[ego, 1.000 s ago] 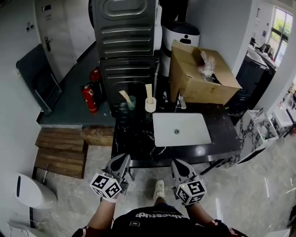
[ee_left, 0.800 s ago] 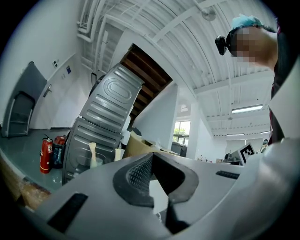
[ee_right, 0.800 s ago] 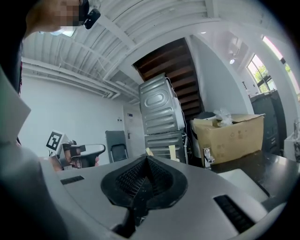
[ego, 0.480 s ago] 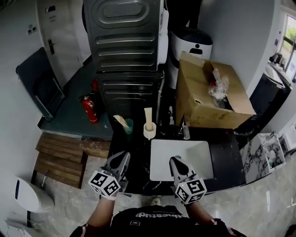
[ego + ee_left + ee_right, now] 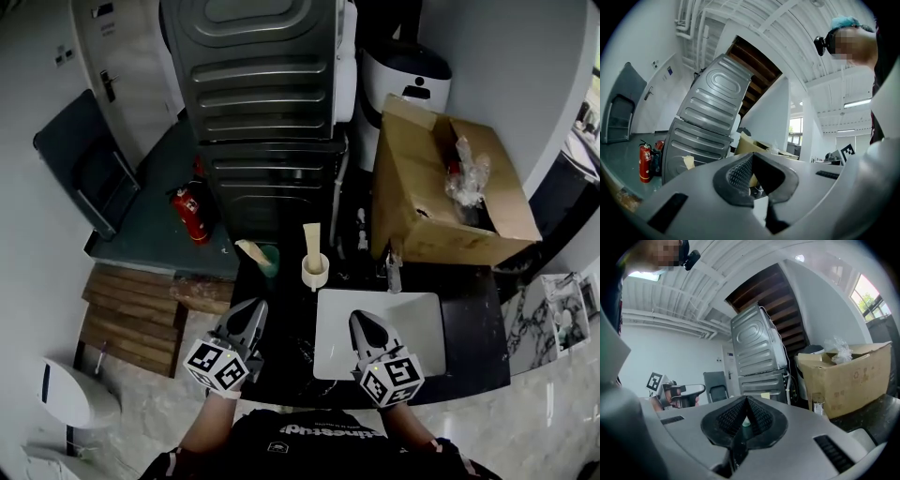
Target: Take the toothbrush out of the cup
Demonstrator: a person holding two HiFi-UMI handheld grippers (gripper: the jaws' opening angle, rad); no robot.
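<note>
Left gripper [image 5: 251, 314] shut and empty over the counter's [image 5: 281, 314] front edge, cups not reached yet. At the back edge: green cup [image 5: 269, 262] with tilted pale stick [image 5: 249, 249], white cup [image 5: 315, 273] with upright pale stick [image 5: 310, 239]. Can't tell which is the toothbrush. Right gripper [image 5: 362, 323] shut and empty over the sink [image 5: 412, 319].

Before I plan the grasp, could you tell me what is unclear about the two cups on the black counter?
- Head view: the beige pieces in the green plastic cup and the round white cup are too small to identify as a toothbrush.
- Left gripper view: the shut left gripper's body covers both cups.
- Right gripper view: the shut right gripper hides nearly all of them.
</note>
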